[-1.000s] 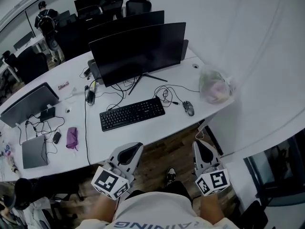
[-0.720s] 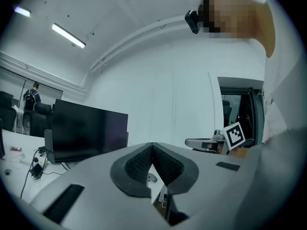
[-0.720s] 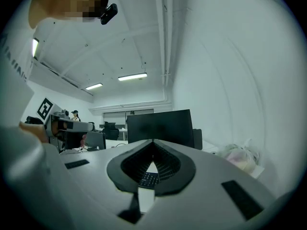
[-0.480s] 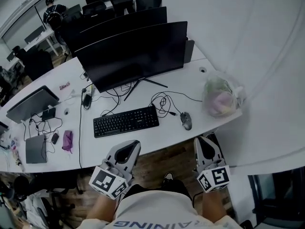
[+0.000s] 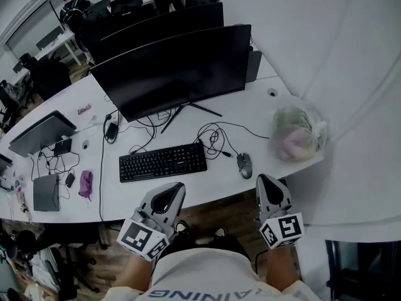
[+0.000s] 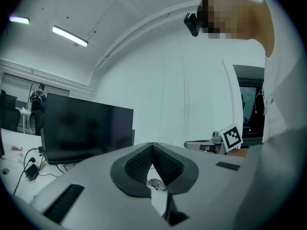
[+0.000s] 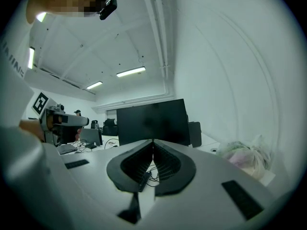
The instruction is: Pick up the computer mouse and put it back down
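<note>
The dark grey computer mouse [image 5: 244,165] lies on the white desk [image 5: 213,184], right of the black keyboard [image 5: 163,162], with its cable coiled behind it. Both grippers are held level in front of the desk's near edge, above the wooden floor. My right gripper [image 5: 264,178] is shut and empty, its tip just short of the desk edge, near and slightly right of the mouse. My left gripper [image 5: 177,185] is also shut and empty, below the keyboard. In the gripper views the jaws meet at the tips [image 6: 152,144] [image 7: 153,141]; the mouse is hidden there.
A wide black monitor [image 5: 175,71] stands behind the keyboard. A knotted plastic bag [image 5: 297,130] sits at the desk's right end, beside the white wall. Further left are a second screen [image 5: 41,133], a laptop [image 5: 45,192], a purple pouch [image 5: 86,184] and cables.
In the head view the desk has drawn closer. Both grippers have moved forward to its near edge, the right one ending close to the mouse. Both stay shut.
</note>
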Motion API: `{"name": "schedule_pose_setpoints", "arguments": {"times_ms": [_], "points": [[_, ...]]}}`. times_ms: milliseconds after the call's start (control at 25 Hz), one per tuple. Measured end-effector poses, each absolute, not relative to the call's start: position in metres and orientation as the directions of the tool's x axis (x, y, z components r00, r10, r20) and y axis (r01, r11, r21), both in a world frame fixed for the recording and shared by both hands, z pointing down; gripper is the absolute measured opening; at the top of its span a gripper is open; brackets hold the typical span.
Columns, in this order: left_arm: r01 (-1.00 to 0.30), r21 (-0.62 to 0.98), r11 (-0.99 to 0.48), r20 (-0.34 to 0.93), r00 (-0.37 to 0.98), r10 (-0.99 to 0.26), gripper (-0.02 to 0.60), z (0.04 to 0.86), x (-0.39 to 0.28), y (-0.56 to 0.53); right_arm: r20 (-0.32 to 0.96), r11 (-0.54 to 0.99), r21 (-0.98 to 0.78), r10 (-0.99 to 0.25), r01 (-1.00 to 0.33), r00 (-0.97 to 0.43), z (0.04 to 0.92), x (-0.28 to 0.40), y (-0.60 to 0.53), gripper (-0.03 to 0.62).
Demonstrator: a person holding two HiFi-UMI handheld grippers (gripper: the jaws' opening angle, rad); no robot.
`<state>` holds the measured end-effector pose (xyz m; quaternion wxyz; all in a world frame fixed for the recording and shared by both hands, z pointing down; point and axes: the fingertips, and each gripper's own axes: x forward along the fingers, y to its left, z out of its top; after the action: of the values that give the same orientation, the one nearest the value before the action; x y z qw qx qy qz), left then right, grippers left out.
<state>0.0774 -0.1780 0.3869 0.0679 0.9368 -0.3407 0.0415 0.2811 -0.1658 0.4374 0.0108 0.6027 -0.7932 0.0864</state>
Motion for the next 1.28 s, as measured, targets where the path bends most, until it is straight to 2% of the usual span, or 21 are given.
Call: {"name": "schedule_pose_setpoints", "arguments": {"times_ms": [240,520,640,720,960,1280], "points": [[-0.602,0.147,-0.785,0.118,0.799,-0.590,0.005,0.397,0.073,-0.199,0.208,0.196,-0.081,-0.956,-0.977,-0.209,0.456,0.283,-0.185,0.021],[-0.576,0.148,-0.804,0.122,0.817,-0.563,0.005,0.404,0.057,-0.232,0.252,0.097,-0.025,-0.962,-0.995,-0.101,0.471,0.290,-0.217,0.028],[-0.574,0.166,-0.802,0.130,0.819,-0.559,0.005,0.411,0.056,-0.241,0.306,0.078,-0.022,-0.949,-0.997,-0.081,0.492,0.293,-0.229,0.166],[-0.574,0.180,-0.799,0.137,0.819,-0.557,0.005,0.415,0.059,-0.245,0.356,0.079,-0.018,-0.931,-0.997,-0.080,0.511,0.295,-0.235,0.203],[-0.585,0.200,-0.786,0.163,0.811,-0.562,0.005,0.427,0.066,-0.256,0.468,0.090,0.003,-0.880,-0.996,-0.079,0.571,0.302,-0.252,0.273],[-0.610,0.224,-0.760,0.219,0.791,-0.571,0.005,0.449,0.072,-0.259,0.610,0.083,0.014,-0.791,-0.996,-0.057,0.664,0.317,-0.272,0.327]]}}
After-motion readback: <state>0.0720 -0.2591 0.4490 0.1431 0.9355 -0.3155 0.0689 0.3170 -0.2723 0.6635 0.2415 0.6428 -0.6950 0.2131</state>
